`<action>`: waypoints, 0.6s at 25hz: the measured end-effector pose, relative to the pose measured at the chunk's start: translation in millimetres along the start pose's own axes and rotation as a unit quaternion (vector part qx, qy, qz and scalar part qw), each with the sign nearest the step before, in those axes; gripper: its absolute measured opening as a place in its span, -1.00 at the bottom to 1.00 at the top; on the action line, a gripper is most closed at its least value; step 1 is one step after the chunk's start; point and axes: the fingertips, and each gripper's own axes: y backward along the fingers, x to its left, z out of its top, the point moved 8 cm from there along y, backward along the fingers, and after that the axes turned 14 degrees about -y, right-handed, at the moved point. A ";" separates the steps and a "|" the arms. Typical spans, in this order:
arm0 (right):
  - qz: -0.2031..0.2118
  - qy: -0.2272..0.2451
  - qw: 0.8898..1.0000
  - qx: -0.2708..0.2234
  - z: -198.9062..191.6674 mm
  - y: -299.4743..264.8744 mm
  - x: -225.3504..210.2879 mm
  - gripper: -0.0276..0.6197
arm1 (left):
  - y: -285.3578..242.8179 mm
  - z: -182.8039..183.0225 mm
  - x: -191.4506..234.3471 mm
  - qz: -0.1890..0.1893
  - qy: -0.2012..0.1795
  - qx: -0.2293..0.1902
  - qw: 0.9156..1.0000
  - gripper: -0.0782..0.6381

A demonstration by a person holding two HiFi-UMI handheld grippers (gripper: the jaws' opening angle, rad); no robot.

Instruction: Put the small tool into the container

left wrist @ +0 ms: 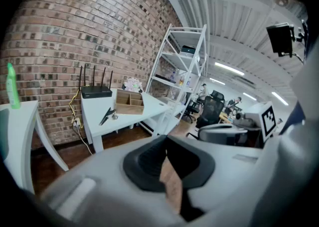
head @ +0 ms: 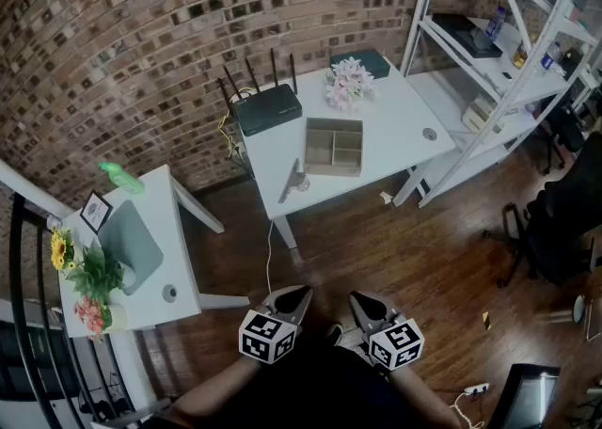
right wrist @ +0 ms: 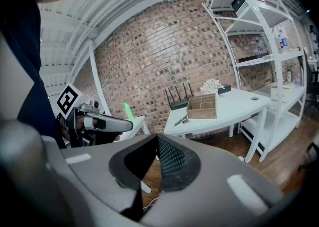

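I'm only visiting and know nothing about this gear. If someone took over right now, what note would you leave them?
Grippers: left gripper and right gripper are both shut and empty, held low in front of the person, well short of the white table.
Things: the small tool lies near the table's front edge, beside the wooden container, not in it.
Done: nothing yet.
Left: step up, pick up the tool and put it in the container.

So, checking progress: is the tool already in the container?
No, the tool lies on the table, outside the container.
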 end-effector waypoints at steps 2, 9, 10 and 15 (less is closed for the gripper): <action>0.001 -0.004 1.000 -0.005 5.0 3.2 -9.3 -0.88 | -6.0 3.9 -5.7 0.003 -0.003 -0.002 1.000 -0.77; 0.011 -0.025 1.000 -0.009 20.7 -3.8 -31.7 -0.88 | -9.6 10.3 -4.0 0.034 0.002 0.005 0.999 -0.77; 0.014 -0.030 0.999 -0.006 22.0 -7.7 -32.8 -0.88 | -8.8 10.1 -0.3 0.040 0.007 0.006 0.999 -0.77; 0.010 -0.031 0.999 0.007 29.4 -36.6 -40.3 -0.88 | -17.2 7.5 28.7 0.048 0.026 0.006 0.998 -0.77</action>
